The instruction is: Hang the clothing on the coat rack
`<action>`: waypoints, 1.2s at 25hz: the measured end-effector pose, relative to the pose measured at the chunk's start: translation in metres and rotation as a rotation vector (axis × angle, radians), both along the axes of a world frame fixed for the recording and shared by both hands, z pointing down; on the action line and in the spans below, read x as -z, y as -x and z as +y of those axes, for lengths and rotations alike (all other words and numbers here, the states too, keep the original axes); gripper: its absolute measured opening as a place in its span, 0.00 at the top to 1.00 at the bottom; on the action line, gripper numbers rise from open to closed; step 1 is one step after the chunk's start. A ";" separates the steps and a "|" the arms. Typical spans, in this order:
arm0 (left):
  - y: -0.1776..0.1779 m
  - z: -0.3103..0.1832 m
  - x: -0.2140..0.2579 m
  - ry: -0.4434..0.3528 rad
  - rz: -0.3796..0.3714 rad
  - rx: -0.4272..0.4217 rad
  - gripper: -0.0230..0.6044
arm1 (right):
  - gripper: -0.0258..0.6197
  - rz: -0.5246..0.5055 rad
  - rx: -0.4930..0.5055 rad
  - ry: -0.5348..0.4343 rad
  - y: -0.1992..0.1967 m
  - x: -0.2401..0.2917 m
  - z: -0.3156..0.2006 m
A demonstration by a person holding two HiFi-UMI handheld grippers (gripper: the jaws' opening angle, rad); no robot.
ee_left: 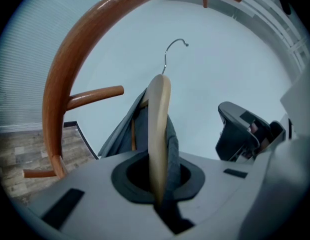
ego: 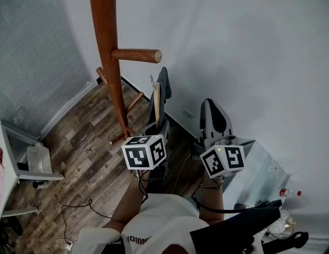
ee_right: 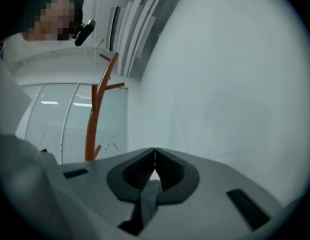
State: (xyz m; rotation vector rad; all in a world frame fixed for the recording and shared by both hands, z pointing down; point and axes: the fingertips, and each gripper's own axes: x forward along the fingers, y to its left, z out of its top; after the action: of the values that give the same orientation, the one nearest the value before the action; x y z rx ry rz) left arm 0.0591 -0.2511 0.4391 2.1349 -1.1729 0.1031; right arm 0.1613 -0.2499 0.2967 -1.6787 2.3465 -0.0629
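The brown wooden coat rack (ego: 107,46) rises at the upper left, with a peg (ego: 136,55) sticking out to the right. Just below that peg my left gripper (ego: 155,121) points up, shut on a pale wooden hanger (ee_left: 158,129) draped with grey clothing (ee_left: 172,139). The hanger's wire hook (ee_left: 173,48) is free in the air, right of the curved pole (ee_left: 70,59) and above a peg (ee_left: 95,93). My right gripper (ego: 214,115) stands beside it to the right, tips together (ee_right: 155,153), with a strip of grey cloth (ee_right: 149,196) pinched low between the jaws.
A white wall fills the background and window blinds (ego: 32,52) are at the left. Cables (ego: 79,210) lie on the wooden floor (ego: 85,136), near a white unit (ego: 38,162). At the lower right stands a glass table (ego: 262,165) with a small bottle (ego: 289,192).
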 end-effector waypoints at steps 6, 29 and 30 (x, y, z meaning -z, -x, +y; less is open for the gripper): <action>0.003 -0.003 -0.008 0.011 -0.006 0.020 0.92 | 0.93 -0.001 0.001 0.005 0.000 -0.001 -0.002; 0.011 -0.001 -0.038 0.107 0.054 0.061 0.92 | 0.93 0.014 0.010 0.012 0.005 -0.003 -0.002; 0.011 -0.001 -0.041 0.109 0.055 0.063 0.92 | 0.93 0.015 0.011 0.013 0.005 -0.004 -0.002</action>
State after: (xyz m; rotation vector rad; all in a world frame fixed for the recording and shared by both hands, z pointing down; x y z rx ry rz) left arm 0.0481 -0.2520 0.4797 1.9913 -1.1747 0.0773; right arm 0.1564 -0.2516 0.3003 -1.6780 2.3715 -0.0688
